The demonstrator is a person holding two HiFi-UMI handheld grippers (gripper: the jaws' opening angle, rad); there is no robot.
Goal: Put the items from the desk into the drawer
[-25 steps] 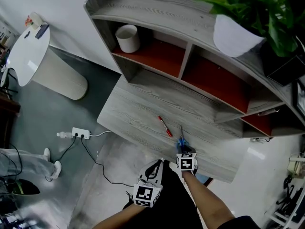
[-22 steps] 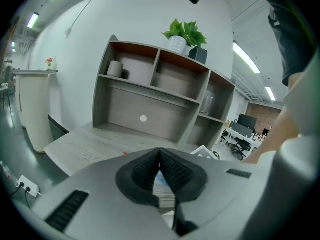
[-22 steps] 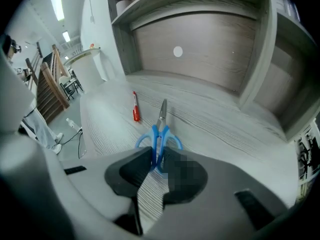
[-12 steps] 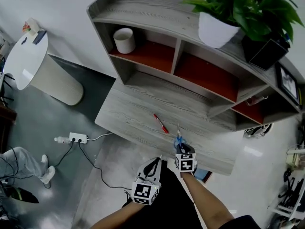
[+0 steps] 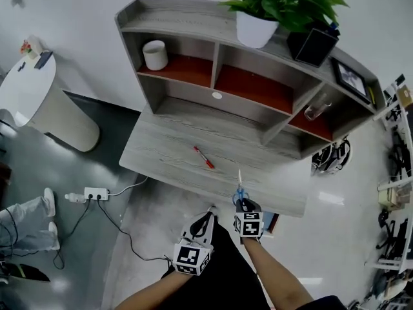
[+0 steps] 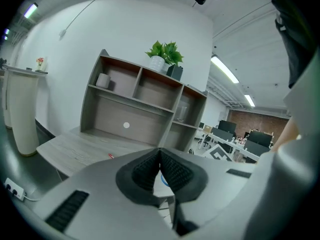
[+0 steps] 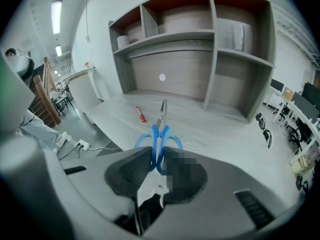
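Over desk (image 5: 161, 154) R tool (image 7: 159, 154) pinches scissors (image 7: 161, 124) (right gripper view only); L tool (image 6: 160, 156) closed.

Broad bare desk (image 5: 161, 154), only a red pen (image 5: 204, 157) lying mid-top; shelf unit (image 5: 214, 70) walls its back

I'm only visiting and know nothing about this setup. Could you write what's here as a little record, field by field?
Place: grey wooden desk with a shelf unit along its back
Right gripper: shut on blue-handled scissors, blades pointing towards the shelves
Left gripper: shut, nothing between the jaws
Lying on the desk: one red pen
On the shelves: white cup
On top: potted plant, picture frame
On the floor: power strip
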